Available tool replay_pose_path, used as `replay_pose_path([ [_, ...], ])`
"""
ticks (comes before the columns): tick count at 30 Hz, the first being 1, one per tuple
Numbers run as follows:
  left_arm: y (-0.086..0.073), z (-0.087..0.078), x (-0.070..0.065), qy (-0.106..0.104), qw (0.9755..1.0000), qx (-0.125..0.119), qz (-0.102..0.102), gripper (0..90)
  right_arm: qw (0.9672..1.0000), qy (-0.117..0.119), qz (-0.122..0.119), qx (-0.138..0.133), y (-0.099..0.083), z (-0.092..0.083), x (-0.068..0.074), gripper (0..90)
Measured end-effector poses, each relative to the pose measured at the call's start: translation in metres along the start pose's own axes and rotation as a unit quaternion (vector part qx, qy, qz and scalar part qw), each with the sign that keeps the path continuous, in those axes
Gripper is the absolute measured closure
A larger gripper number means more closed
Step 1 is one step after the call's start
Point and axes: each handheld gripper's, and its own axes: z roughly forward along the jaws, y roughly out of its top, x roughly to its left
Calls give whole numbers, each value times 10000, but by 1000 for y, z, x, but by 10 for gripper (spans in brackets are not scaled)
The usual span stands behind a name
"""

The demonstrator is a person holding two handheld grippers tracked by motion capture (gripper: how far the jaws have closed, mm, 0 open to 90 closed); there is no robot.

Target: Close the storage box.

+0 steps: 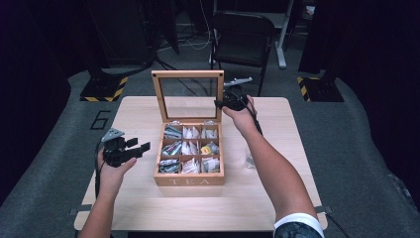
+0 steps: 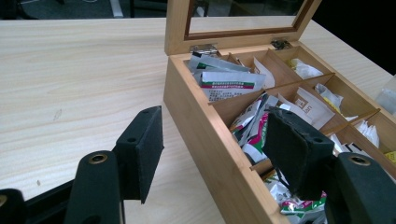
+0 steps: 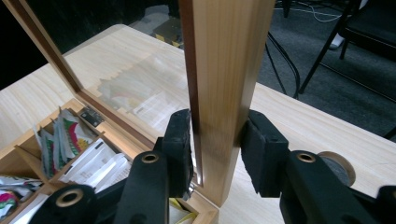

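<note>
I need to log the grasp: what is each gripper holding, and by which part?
The right gripper clamps the tea box lid by its side frame edge. The left gripper holds nothing.

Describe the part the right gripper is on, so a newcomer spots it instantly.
On the light wooden table stands an open box marked TEA. Its lid stands upright at the back: a wooden frame round a clear pane. The right gripper clamps that frame's side.
</note>
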Motion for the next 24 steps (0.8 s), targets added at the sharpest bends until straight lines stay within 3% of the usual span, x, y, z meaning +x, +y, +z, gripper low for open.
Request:
replay_pose_path([
  [9, 6, 4, -6, -58, 10000, 0, 28, 373, 9998, 172, 15, -63, -3, -8, 4, 594],
  [17, 26, 10, -13, -173, 9997, -37, 174, 386, 9993, 270, 15, -247, -3, -18, 6, 595],
  [22, 37, 13, -12, -185, 9996, -16, 226, 396, 9990, 290, -16, -346, -1, -25, 5, 615],
  [24, 42, 13, -10, -175, 9993, -19, 333, 399, 9990, 301, -83, -307, -1, -26, 6, 618],
])
